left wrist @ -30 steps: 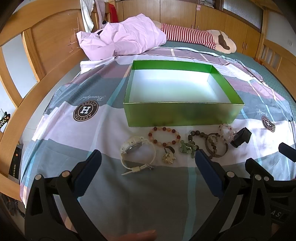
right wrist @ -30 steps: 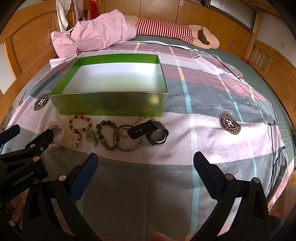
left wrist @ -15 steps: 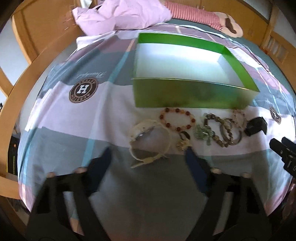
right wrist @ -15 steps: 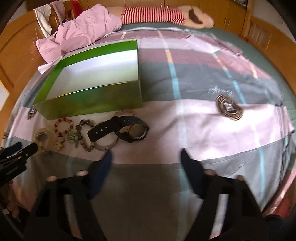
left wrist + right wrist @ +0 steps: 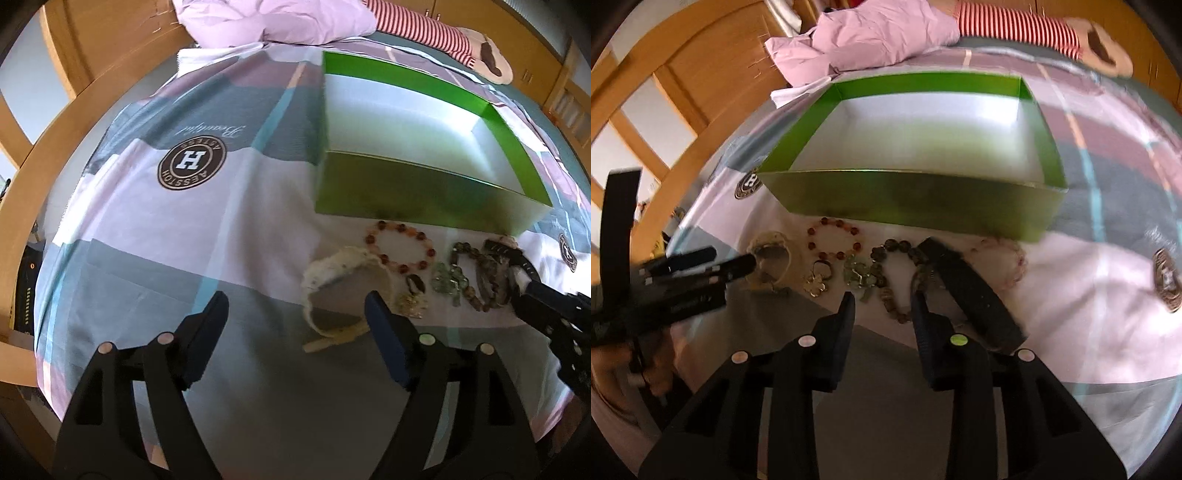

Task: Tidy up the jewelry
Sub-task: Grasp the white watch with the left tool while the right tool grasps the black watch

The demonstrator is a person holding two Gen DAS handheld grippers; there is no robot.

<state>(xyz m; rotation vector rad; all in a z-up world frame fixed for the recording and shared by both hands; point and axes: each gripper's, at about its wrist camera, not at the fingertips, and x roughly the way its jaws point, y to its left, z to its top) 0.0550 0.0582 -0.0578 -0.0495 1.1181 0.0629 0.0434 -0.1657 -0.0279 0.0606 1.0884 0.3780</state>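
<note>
wooden bed rails (image 5: 55, 147) and cupboard doors framed a bed covered in a patchwork sheet (image 5: 184, 240) of pink, grey and white, with a round brown logo printed on it. a pink pillow (image 5: 871, 37) and a striped plush toy (image 5: 1015, 22) lay at the far end. on the sheet stood an open green box (image 5: 916, 206) with a pale floor and nothing visible inside it. just in front of its near wall the jewelry lay in a row: a cream watch (image 5: 343, 273) at the left, an amber bead bracelet (image 5: 400, 245) beside it, a small gold charm (image 5: 816, 284), a green charm (image 5: 858, 275), a dark bead bracelet (image 5: 890, 284), a black watch (image 5: 967, 291) with its strap stretched toward the camera, and a pale pink bracelet (image 5: 1004, 262) partly blurred at the right.

left gripper (image 5: 295, 314) hung over bare sheet just left of the cream watch, its jaws spread wide and having just opened a little, with nothing between them; the right finger's tip overlapped the watch's strap end in view, though contact could not be told. right gripper (image 5: 882, 306) pointed down at the dark bead bracelet, jaws narrowed and just closing, part of that bracelet showing in the gap, no pad visibly pressing it.
</note>
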